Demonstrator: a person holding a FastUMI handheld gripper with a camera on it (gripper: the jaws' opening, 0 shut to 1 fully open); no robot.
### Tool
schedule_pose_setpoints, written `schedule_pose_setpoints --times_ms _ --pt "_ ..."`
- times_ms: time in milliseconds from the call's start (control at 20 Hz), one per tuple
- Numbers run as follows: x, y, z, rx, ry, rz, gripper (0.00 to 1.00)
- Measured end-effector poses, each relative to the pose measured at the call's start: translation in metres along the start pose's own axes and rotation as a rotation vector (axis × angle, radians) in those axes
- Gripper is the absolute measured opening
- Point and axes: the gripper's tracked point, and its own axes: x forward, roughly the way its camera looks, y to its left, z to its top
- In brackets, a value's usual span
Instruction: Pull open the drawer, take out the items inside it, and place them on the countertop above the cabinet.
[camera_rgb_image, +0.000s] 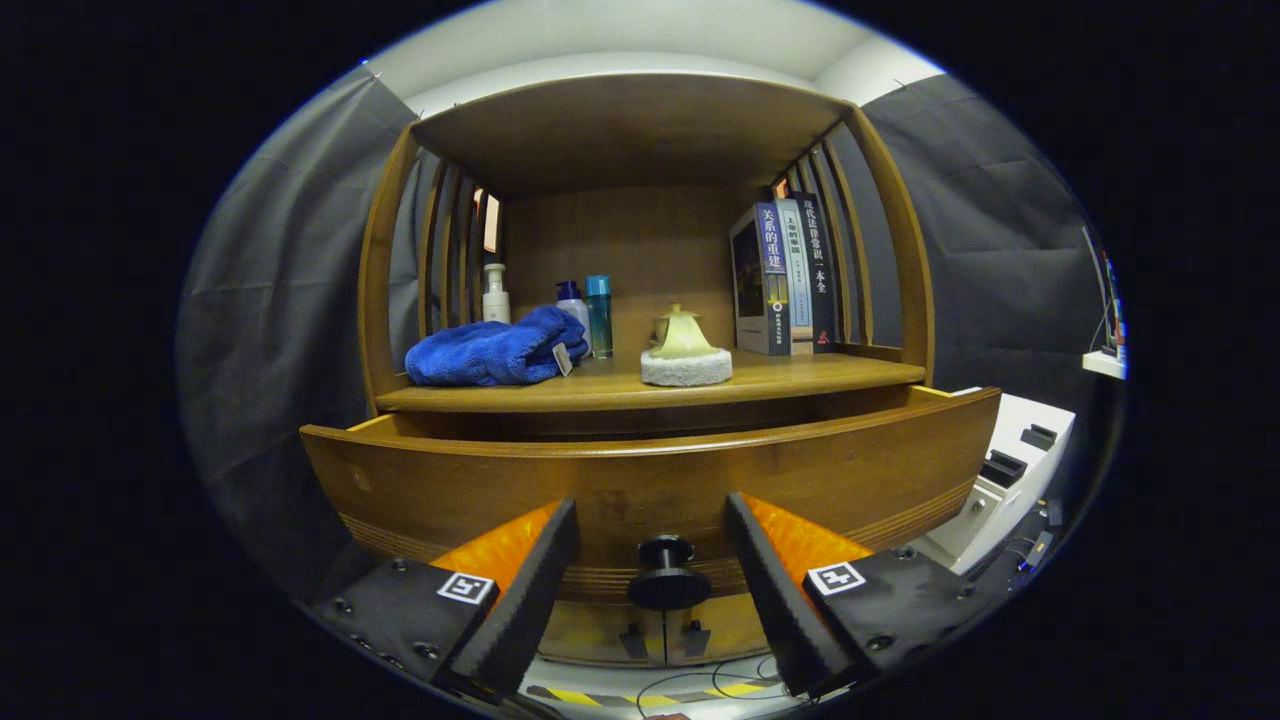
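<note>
1. Gripper (652, 520) in close at the cabinet front, its two fingers (530, 580) spread wide and pressing on nothing.
2. Between them sits the round dark knob (667, 578) of the drawer (480, 480), clear of both fingers, with open space on either side of it.
3. The drawer stands pulled out toward the gripper: its curved wooden front fills the space just ahead of the fingertips, and a dark gap shows between its top edge and the counter (800, 378) above. What lies inside the drawer is hidden by the front panel, so I cannot tell.
4. Up on the counter, beyond the fingers, a blue towel (495, 350) lies crumpled toward the left side.
5. Behind the towel stand three bottles: a white pump bottle (495, 293) by the slatted side, a blue-capped bottle (571, 297) partly hidden by the towel, and a teal bottle (599, 313) just beside it.
6. Near the middle, a pale yellowish-green ornament (680, 335) rests on a round white base (686, 369).
7. To the right, a few books (790, 278) stand upright against the slatted side wall.
8. Beside the cabinet on the right, lower down, a white box-like unit (1010, 470) sits with dark slots on top.
9. Below the drawer, cables and yellow-and-black striped tape (560, 695) lie on the floor.
</note>
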Motion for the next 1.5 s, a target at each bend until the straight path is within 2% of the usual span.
schedule_pose_setpoints --times_ms 400,1000,1200,1500 --pt "0.054 0.001 0.008 -0.013 0.005 -0.007 0.99" --pt "0.069 0.001 0.006 -0.011 0.010 -0.018 0.99" --pt "0.050 0.005 0.018 0.010 0.008 -0.021 0.99" --pt "-0.034 0.016 0.083 0.014 -0.082 0.039 0.99"
